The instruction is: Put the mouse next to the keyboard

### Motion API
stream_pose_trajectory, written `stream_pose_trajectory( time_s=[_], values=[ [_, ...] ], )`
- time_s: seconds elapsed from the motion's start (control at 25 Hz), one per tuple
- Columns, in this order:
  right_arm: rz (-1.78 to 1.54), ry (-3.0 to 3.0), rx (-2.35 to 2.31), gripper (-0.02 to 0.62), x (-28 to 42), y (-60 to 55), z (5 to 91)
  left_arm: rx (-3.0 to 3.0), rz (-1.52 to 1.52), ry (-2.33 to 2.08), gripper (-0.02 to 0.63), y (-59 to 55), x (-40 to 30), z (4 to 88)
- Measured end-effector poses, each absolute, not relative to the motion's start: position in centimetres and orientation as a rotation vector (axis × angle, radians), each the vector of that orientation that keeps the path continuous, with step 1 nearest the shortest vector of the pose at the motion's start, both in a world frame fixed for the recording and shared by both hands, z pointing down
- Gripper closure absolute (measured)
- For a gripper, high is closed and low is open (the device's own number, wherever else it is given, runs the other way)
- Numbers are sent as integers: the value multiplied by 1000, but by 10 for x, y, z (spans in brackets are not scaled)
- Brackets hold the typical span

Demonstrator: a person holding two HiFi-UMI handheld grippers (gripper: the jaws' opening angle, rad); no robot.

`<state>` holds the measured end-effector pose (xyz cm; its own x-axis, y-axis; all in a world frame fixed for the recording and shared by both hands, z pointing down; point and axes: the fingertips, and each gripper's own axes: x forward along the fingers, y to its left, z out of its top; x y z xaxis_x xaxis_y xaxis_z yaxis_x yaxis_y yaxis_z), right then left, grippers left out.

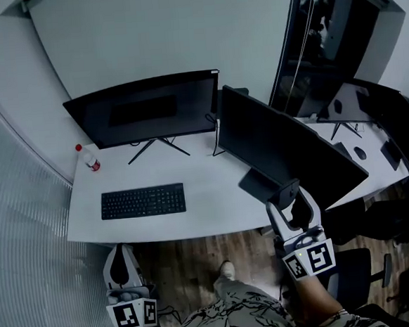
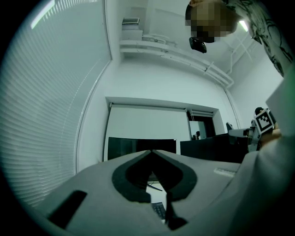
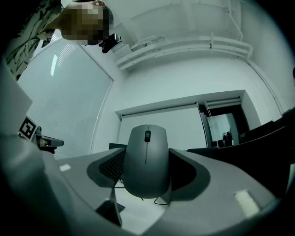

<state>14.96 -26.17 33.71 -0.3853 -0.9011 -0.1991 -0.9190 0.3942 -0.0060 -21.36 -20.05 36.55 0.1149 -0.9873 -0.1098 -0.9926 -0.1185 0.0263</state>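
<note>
A black keyboard (image 1: 142, 201) lies on the white desk (image 1: 208, 208), in front of the left monitor (image 1: 147, 109). My right gripper (image 1: 292, 191) is held at the desk's front right edge, shut on a grey mouse (image 1: 301, 212). In the right gripper view the mouse (image 3: 145, 166) sits upright between the jaws of that gripper (image 3: 146, 150), wheel on top. My left gripper (image 1: 119, 249) hangs below the desk's front left corner. It is shut with nothing in it (image 2: 151, 153), and a bit of the keyboard (image 2: 159, 210) shows through a gap.
A second monitor (image 1: 284, 149) stands angled at the right of the desk. A bottle with a red cap (image 1: 88, 158) stands at the far left. Another desk with monitors (image 1: 370, 121) is at the right, with a chair (image 1: 361, 274) below. Blinds (image 1: 19, 230) run along the left.
</note>
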Motion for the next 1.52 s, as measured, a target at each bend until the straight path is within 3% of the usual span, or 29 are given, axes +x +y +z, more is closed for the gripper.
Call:
stream_pose_trajectory(
  time_s=[0.64,1.52],
  values=[
    [119,2542,-1530,293,155,-368,346,-2242,122,2122,607,-280,-193,363],
    [117,2428,-1786,293,69,-417,350,-2451,121,1919,609,-394,-286,369]
  ],
)
